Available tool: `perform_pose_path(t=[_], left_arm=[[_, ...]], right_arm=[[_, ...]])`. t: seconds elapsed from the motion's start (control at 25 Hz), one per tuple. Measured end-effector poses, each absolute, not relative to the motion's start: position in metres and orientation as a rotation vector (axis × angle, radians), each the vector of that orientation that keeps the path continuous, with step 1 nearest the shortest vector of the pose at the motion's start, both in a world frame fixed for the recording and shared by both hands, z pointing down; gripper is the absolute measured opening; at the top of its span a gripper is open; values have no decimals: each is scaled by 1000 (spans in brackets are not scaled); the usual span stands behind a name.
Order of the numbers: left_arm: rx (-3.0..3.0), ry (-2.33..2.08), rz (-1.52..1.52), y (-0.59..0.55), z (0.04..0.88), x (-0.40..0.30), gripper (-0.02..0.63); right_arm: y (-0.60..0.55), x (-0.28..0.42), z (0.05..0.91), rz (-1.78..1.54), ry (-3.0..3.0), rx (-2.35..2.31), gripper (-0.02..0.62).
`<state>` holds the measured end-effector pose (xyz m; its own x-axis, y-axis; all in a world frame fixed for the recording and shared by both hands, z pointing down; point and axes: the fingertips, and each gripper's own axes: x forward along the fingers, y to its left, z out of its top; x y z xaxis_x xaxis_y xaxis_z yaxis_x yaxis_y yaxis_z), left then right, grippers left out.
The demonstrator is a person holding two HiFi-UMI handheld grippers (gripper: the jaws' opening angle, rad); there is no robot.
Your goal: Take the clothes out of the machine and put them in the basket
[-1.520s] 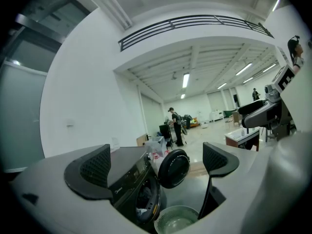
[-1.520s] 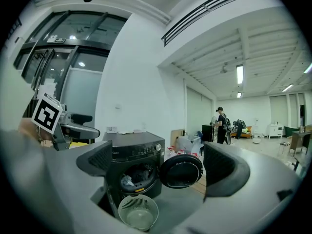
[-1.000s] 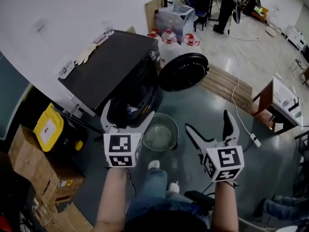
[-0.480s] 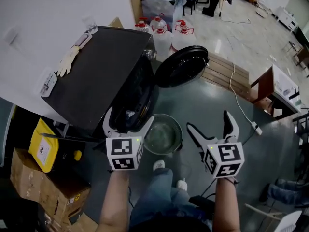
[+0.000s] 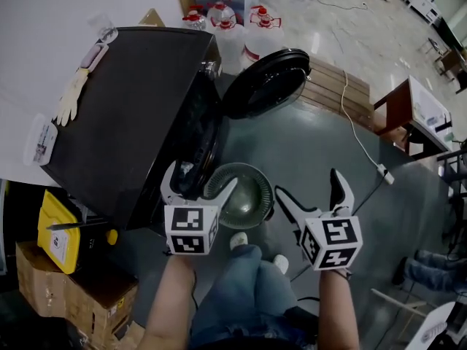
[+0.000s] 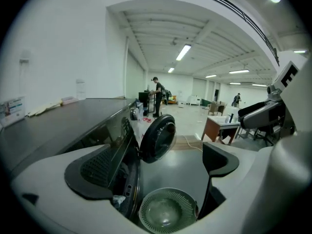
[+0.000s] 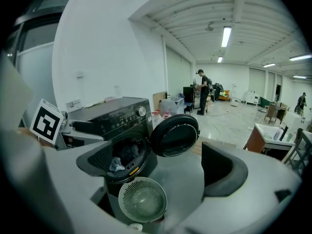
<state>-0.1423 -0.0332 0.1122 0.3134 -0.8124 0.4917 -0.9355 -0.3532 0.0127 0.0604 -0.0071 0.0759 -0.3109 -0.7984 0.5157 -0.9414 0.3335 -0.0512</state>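
Left gripper (image 6: pixel 161 172): jaws wide apart with only air between them; I hold it low and left of centre in the head view, right in front of the drum mouth.
Right gripper (image 7: pixel 168 174): jaws also wide, holding nothing; low and right of centre in the head view, beside the left gripper and apart from it.
Basket (image 5: pixel 259 189): round with a slatted wall, on the floor between my 2 grippers in the head view, at the foot of the machine under the drum mouth.
Clothes (image 7: pixel 117 165): inside the drum; 1 pale piece lies at the lip and darker pieces sit behind it.
Machine (image 5: pixel 124 115): black front loader filling the upper left of the head view.
Door (image 5: pixel 266 82): swung open, upper centre, right of the drum mouth.
Glove (image 5: pixel 69 97): pale, lying on the machine's top near the left edge.
Jugs (image 5: pixel 226 28): red-capped, top centre, behind the machine.
Pallet (image 5: pixel 339 86): wooden, on the floor just right of the door.
Boxes (image 5: pixel 66 290): cardboard, lower left corner.
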Motion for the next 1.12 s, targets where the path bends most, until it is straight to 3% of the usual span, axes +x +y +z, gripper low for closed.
perform_pose_path(t=[0.48,1.12], left_arm=[[2240,-1416,726,-34,215,-115,568],[2032,-1523,796,-47,366,-145,568]], right_arm=[[-22,71,184,654,-2159,1495,564],[-38,73,344,745,-2121,1371,564]])
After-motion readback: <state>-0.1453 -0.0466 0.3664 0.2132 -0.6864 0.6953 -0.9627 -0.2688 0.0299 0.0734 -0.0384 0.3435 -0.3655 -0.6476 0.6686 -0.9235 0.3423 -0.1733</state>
